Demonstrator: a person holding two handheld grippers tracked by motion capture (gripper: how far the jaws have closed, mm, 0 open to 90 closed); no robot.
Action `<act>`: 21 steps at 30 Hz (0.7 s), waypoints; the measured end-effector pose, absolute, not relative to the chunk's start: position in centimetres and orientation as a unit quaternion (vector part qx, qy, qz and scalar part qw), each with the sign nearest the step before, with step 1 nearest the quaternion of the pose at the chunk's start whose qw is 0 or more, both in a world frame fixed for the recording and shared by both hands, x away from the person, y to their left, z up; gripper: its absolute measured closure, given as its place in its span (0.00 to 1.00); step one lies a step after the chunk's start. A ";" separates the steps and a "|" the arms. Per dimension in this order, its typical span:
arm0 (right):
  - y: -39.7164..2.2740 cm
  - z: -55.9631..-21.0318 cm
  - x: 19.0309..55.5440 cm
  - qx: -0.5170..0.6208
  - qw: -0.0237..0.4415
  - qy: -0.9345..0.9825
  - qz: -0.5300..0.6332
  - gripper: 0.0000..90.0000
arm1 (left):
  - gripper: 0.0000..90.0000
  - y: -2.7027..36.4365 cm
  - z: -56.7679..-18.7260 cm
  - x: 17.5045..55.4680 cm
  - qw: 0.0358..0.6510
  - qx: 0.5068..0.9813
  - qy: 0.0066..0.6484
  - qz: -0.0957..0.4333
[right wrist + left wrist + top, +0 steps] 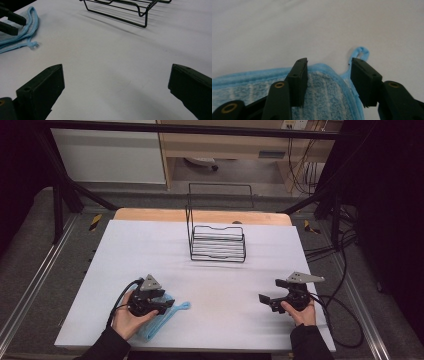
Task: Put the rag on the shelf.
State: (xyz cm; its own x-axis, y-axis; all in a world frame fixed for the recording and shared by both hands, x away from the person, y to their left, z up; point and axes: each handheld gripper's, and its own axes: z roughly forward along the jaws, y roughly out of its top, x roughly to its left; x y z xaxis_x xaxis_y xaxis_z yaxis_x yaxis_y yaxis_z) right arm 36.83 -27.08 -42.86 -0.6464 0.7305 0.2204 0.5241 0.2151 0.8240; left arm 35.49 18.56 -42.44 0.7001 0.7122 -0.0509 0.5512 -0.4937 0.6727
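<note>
Jaws of the left gripper (329,82) stand half spread over the corner of a blue striped terry cloth (322,100), one on each side of its bound edge; neither pad presses the fabric yet, so nothing is pinched. That cloth (160,317) lies flat on the white table (210,285) near the person's left hand (131,317), its hanging loop (360,53) pointing away past the jaw tips. Straddling the corner this way looks like the set-up for a pinch on the hem. Jaws of the right gripper (116,90) are spread wide over bare table, well apart from the cloth, seemingly waiting. A black wire rack (218,242) stands farther back, perhaps where the cloth is meant to go.
</note>
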 end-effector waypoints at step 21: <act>-27.1 -42.9 36.8 0.403 0.113 0.776 0.472 0.01 | 0.68 18.6 -43.9 34.8 0.317 0.854 0.396 0.114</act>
State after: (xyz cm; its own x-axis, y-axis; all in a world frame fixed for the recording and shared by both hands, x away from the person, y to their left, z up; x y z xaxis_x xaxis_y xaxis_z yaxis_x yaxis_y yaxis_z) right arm 36.84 -27.06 -42.94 -0.6492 0.7322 0.2057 0.5193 0.2292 0.8233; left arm 34.76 18.63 -43.87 0.6600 0.7492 -0.0556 0.6039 -0.4851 0.6324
